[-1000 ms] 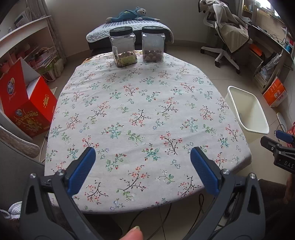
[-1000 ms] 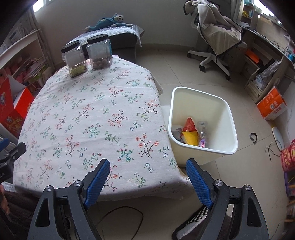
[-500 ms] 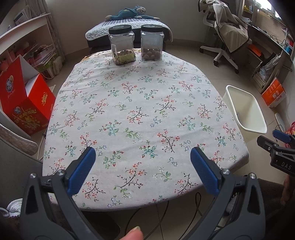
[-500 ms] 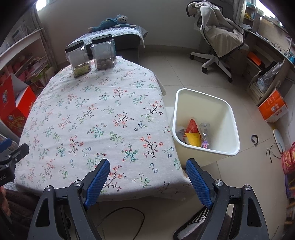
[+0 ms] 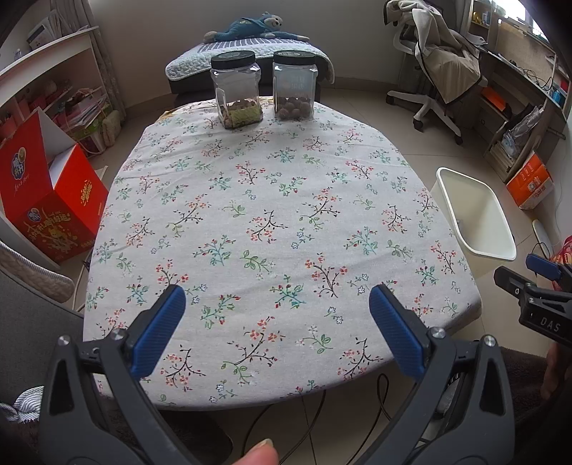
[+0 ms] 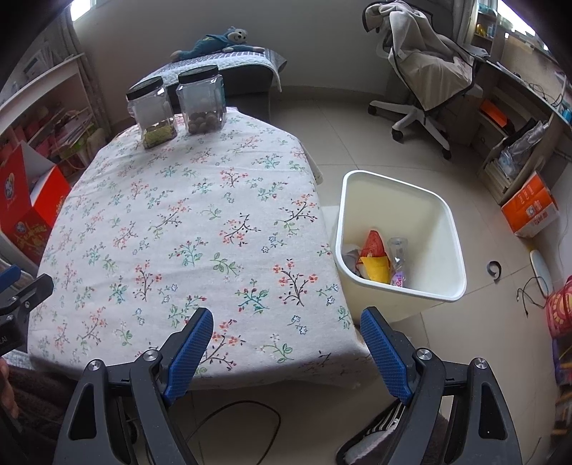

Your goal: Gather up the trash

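Left hand-held gripper (image 5: 277,314) spread wide, nothing between its blue pads, hanging over the near edge of the counter (image 5: 279,221). Right hand-held gripper (image 6: 286,336) also spread wide and empty, over the counter's near right corner. Each gripper shows at the edge of the other's view. A fingertip (image 5: 255,454) pokes in at the bottom of the left wrist view.

Counter is covered by a floral cloth. Two clear jars with black lids stand side by side at the far end: left jar (image 5: 236,93) with greenish contents at the bottom, right jar (image 5: 295,86) with brown round pieces.

White bin (image 6: 400,243) sits on the floor just beside the counter's right side. Trash is inside it: a red-and-yellow wrapper (image 6: 373,259), a clear plastic bottle (image 6: 397,250), some other scraps too small to tell.

Further out: red box (image 5: 46,200) on the floor left of the counter, shelf behind it. Bed with a blue stuffed toy (image 5: 250,30) beyond the jars. Office chair (image 6: 422,82) draped with a cloth at far right, orange box (image 6: 529,205) near the shelves.
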A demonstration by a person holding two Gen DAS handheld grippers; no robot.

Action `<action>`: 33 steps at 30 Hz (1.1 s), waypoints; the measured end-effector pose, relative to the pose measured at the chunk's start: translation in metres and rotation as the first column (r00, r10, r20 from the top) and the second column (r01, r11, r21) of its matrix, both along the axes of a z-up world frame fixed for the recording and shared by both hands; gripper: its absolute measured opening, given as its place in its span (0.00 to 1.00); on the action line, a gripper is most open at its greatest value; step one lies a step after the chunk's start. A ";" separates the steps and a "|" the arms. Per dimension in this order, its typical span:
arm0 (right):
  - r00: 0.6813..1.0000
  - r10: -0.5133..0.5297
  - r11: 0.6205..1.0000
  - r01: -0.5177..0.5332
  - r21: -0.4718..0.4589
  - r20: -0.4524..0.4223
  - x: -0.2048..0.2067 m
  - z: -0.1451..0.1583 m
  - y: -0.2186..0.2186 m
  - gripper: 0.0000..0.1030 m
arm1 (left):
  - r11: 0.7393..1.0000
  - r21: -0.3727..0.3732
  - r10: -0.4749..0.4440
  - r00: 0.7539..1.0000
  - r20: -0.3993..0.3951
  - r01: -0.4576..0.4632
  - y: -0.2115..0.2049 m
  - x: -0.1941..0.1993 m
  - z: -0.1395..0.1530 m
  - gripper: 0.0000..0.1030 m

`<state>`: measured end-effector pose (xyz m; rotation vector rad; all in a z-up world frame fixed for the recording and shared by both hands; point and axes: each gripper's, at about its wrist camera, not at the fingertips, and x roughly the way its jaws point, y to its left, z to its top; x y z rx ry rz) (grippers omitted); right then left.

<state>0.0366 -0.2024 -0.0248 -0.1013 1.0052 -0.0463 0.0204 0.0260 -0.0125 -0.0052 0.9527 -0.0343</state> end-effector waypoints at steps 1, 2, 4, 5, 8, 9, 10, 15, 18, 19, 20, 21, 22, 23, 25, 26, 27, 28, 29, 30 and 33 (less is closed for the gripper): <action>1.000 0.000 1.000 0.000 0.000 0.000 0.000 0.000 0.000 0.83 | 1.000 0.001 -0.001 1.000 0.000 0.001 0.000 0.000 0.000 0.99; 1.000 -0.001 1.000 0.001 0.000 0.000 0.000 0.000 0.000 0.83 | 1.000 0.001 0.000 1.000 0.001 0.000 0.000 0.000 0.001 0.99; 1.000 0.000 1.000 0.000 0.000 -0.001 0.000 0.000 0.000 0.83 | 1.000 0.001 -0.002 1.000 -0.001 0.002 0.000 0.001 0.001 0.99; 1.000 0.000 1.000 0.000 0.001 -0.001 0.000 0.000 0.000 0.83 | 1.000 0.002 -0.002 1.000 0.000 0.002 0.000 0.001 0.001 0.99; 1.000 -0.003 1.000 0.003 0.006 -0.004 0.000 -0.002 0.000 0.83 | 1.000 0.001 -0.003 1.000 -0.001 0.003 0.000 0.001 0.001 0.99; 1.000 -0.004 1.000 0.004 0.007 -0.004 0.000 -0.002 0.000 0.83 | 1.000 0.003 -0.004 1.000 -0.001 0.004 0.000 0.001 0.001 0.99; 1.000 -0.004 1.000 0.004 0.006 -0.005 0.000 -0.002 0.000 0.83 | 1.000 0.003 -0.003 1.000 -0.001 0.003 0.000 0.001 0.001 0.99; 1.000 -0.006 1.000 0.006 0.009 -0.006 -0.001 -0.003 -0.001 0.83 | 1.000 0.004 -0.003 1.000 0.000 0.003 0.000 0.001 0.001 0.99; 1.000 -0.005 1.000 0.005 0.007 -0.006 0.000 -0.002 -0.001 0.83 | 1.000 0.003 -0.003 1.000 -0.002 0.003 0.000 0.001 0.001 0.99; 1.000 -0.005 1.000 0.005 0.008 -0.007 -0.001 -0.003 -0.001 0.83 | 1.000 0.003 -0.003 1.000 -0.002 0.003 0.000 0.001 0.001 0.99; 1.000 -0.005 1.000 0.005 0.008 -0.007 0.000 -0.003 -0.001 0.83 | 1.000 0.002 -0.003 1.000 -0.002 0.003 0.000 0.001 0.001 0.99; 1.000 -0.006 1.000 0.006 0.009 -0.008 -0.001 -0.003 -0.001 0.83 | 1.000 0.004 -0.003 1.000 -0.002 0.003 0.000 0.001 0.001 0.99; 1.000 -0.007 1.000 0.008 0.010 -0.009 -0.001 -0.004 -0.001 0.83 | 1.000 0.005 -0.002 1.000 -0.002 0.002 0.000 0.001 0.001 0.99; 1.000 -0.007 1.000 0.008 0.010 -0.009 -0.001 -0.004 -0.001 0.83 | 1.000 0.006 -0.002 1.000 -0.002 0.002 0.000 0.000 0.001 0.99; 1.000 -0.006 1.000 0.006 0.009 -0.009 -0.001 -0.004 -0.001 0.83 | 1.000 0.006 -0.002 1.000 -0.002 0.002 0.000 0.000 0.001 0.99; 1.000 -0.007 1.000 0.007 0.010 -0.009 -0.001 -0.004 -0.001 0.83 | 1.000 0.006 -0.002 1.000 -0.001 0.002 0.000 0.000 0.001 0.99; 1.000 -0.007 1.000 0.007 0.009 -0.009 -0.001 -0.004 -0.001 0.83 | 1.000 0.006 -0.002 1.000 -0.001 0.002 0.000 0.000 0.001 0.99; 1.000 -0.007 1.000 0.007 0.009 -0.009 -0.001 -0.004 -0.001 0.83 | 1.000 0.006 -0.002 1.000 0.000 0.002 -0.001 0.000 0.001 0.99; 1.000 -0.006 1.000 0.007 0.009 -0.010 -0.001 -0.004 -0.001 0.83 | 1.000 0.006 -0.003 1.000 0.000 0.003 -0.001 0.000 0.001 0.99; 1.000 -0.007 1.000 0.007 0.010 -0.010 -0.002 -0.004 -0.001 0.83 | 1.000 0.007 -0.003 1.000 0.001 0.003 -0.001 0.001 0.001 0.99; 1.000 -0.007 1.000 0.007 0.011 -0.010 -0.002 -0.004 -0.001 0.83 | 1.000 0.007 -0.003 1.000 -0.001 0.003 -0.001 0.001 0.001 0.99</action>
